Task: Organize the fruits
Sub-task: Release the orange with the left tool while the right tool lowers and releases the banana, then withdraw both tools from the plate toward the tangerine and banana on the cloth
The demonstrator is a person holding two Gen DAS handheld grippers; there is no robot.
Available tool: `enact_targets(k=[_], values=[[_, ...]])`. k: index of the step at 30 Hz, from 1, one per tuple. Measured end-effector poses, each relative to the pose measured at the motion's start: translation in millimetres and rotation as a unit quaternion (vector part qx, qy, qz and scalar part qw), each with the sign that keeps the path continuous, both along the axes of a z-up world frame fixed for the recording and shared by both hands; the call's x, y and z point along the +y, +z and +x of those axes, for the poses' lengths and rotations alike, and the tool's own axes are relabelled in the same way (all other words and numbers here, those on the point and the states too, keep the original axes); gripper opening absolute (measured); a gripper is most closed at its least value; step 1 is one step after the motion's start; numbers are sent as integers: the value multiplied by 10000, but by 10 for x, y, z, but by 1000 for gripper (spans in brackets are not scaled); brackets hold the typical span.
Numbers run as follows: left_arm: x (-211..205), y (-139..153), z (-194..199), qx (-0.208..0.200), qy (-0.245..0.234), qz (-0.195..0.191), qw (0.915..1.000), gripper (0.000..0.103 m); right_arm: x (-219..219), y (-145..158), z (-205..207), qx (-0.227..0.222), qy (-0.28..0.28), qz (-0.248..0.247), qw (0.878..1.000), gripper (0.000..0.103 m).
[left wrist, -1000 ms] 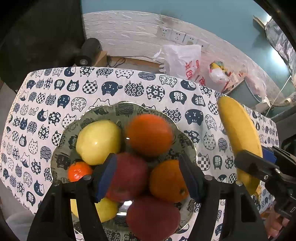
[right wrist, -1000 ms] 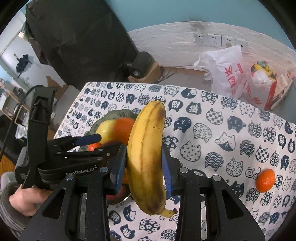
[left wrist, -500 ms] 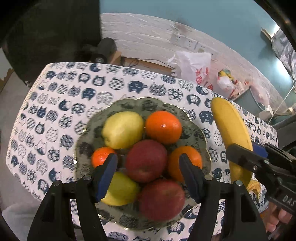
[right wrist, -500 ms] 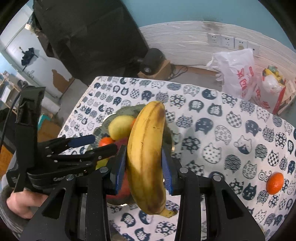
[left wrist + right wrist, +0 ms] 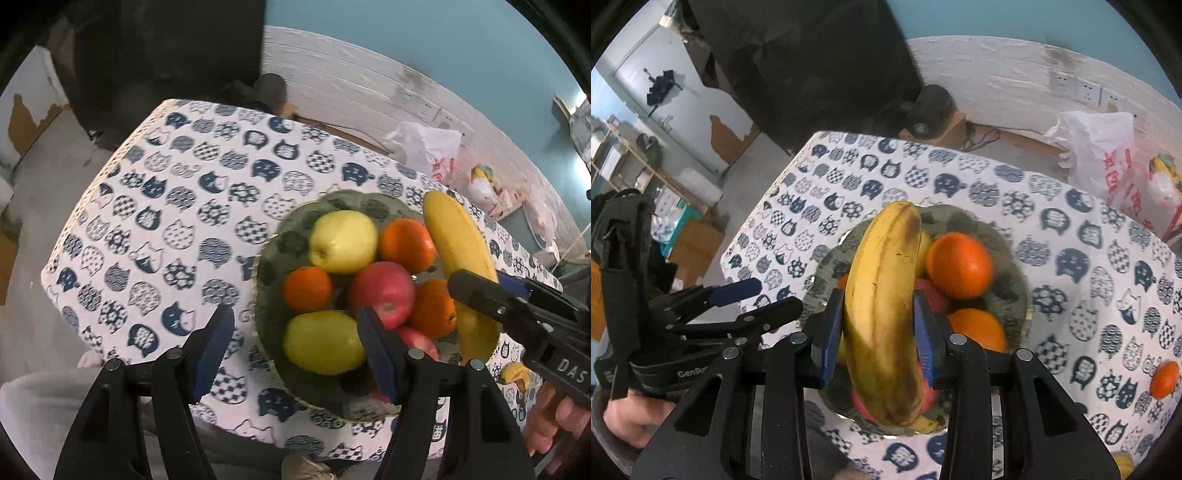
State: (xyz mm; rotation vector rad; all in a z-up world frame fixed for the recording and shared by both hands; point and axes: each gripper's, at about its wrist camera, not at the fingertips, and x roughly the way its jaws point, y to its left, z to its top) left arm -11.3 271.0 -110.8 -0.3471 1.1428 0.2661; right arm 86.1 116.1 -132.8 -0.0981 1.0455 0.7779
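Note:
A green patterned bowl [image 5: 269,266] on the cat-print tablecloth holds a yellow apple [image 5: 341,242], a red apple [image 5: 382,291], oranges [image 5: 406,245] and a greenish apple [image 5: 321,347]. My right gripper [image 5: 879,332] is shut on a yellow banana [image 5: 882,302], which hangs over the bowl's right side in the left wrist view [image 5: 454,243]. My left gripper [image 5: 295,343] is open and holds nothing; it hovers over the bowl's near-left rim and the cloth beside it. In the right wrist view the left gripper [image 5: 757,301] shows left of the bowl [image 5: 1015,280].
A loose mandarin [image 5: 1163,374] lies on the cloth far right of the bowl. Another yellow fruit [image 5: 515,374] lies near the table's front edge. The table's left edge [image 5: 74,229] drops to the floor. A white plastic bag [image 5: 1097,155] and a dark speaker [image 5: 927,110] sit behind the table.
My left gripper has slid left, from over the fruit to the bowl's left rim. My right gripper has carried the banana left until it hangs over the bowl.

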Motion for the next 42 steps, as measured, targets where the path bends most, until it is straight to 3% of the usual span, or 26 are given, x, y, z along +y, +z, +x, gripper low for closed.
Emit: enact_targets(k=[9, 14, 27, 31, 35, 42], values=[[189, -31, -139, 59, 124, 11, 9999, 70, 479, -244, -45, 55, 211, -338, 9992, 36], [226, -55, -155, 117, 138, -10, 9998, 70, 563, -387, -16, 318, 271, -232, 9989, 34], [28, -22, -74, 148, -128, 64, 9998, 71, 430, -236, -41, 84, 127, -381, 9992, 35], [-82, 17, -59, 133, -239, 169, 9995, 79, 307, -107, -69, -174, 31, -535, 9984, 50], [-237, 52, -28, 139, -440, 267, 9986, 79, 122, 24, -82, -359, -135, -598, 9975, 66], [-640, 140, 37, 133, -922, 495, 9944, 81, -263, 179, -121, -560, -407, -786, 9945, 69]])
